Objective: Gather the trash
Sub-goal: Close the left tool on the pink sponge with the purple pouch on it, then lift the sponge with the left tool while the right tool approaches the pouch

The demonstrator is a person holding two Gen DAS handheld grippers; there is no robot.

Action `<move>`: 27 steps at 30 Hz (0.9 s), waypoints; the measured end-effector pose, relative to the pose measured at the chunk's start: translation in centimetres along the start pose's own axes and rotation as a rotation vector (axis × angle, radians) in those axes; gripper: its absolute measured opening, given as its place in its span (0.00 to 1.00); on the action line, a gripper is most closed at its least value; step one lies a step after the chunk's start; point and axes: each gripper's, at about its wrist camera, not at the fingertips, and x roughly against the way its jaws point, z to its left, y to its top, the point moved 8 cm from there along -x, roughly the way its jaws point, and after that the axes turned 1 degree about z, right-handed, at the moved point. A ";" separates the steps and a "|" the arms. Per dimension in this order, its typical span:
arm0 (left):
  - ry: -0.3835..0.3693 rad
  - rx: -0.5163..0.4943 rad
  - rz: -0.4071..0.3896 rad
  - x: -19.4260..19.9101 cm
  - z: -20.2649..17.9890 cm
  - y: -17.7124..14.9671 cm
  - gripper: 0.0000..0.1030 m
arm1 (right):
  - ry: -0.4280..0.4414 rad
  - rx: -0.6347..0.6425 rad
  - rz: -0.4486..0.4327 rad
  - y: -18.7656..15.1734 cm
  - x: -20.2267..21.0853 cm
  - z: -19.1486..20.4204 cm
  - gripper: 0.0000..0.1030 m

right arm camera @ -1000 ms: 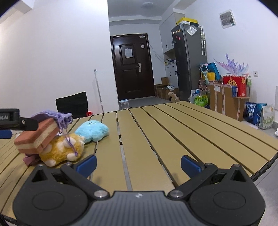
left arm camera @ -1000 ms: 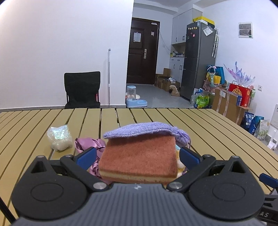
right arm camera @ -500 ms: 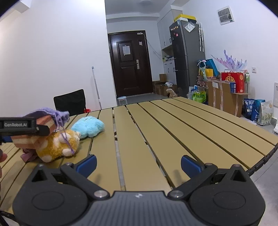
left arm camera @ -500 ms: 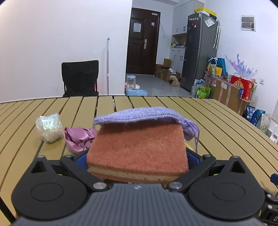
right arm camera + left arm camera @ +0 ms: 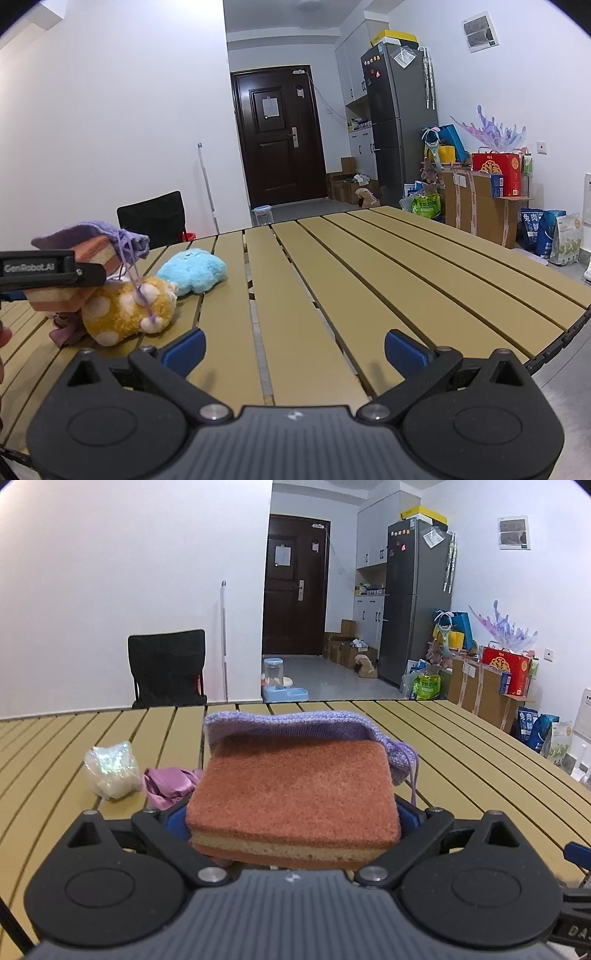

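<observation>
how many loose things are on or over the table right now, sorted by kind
sponge: 1
knit drawstring pouch: 1
plush toys: 2, yellow plush and blue plush
crumpled purple cloth: 1
shiny crumpled wrapper: 1
total: 6

Black left tool [image 5: 293, 818] and right tool [image 5: 293, 347], blue finger pads [image 5: 184, 350], silver pivot screws, ribbed grey housing, white "GenRobot.AI" lettering.

On the slatted table [image 5: 369, 266] I count one sponge [image 5: 295, 797], one purple knitted pouch [image 5: 295, 722] draped over it, two plush toys beside it, yellow [image 5: 125, 310] and blue [image 5: 192, 267], one crumpled wrapper [image 5: 110, 770] and one pink cloth [image 5: 168, 784].
</observation>
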 end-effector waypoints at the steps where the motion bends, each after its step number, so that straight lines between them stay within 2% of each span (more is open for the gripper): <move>1: 0.002 -0.005 -0.003 0.4 0.0 0.0 0.96 | 0.003 -0.003 0.000 0.1 0.0 0.1 1.00; 10: -0.004 -0.038 0.049 2.8 1.1 -1.4 0.97 | 0.048 -0.008 -0.012 0.3 0.6 2.2 1.00; 22: 0.089 -0.082 0.137 5.1 2.8 -5.1 0.97 | 0.110 -0.039 -0.027 0.5 1.6 4.7 1.00; 27: 0.107 -0.066 0.163 6.5 3.5 -6.4 0.97 | 0.125 -0.053 -0.031 0.5 2.3 5.2 1.00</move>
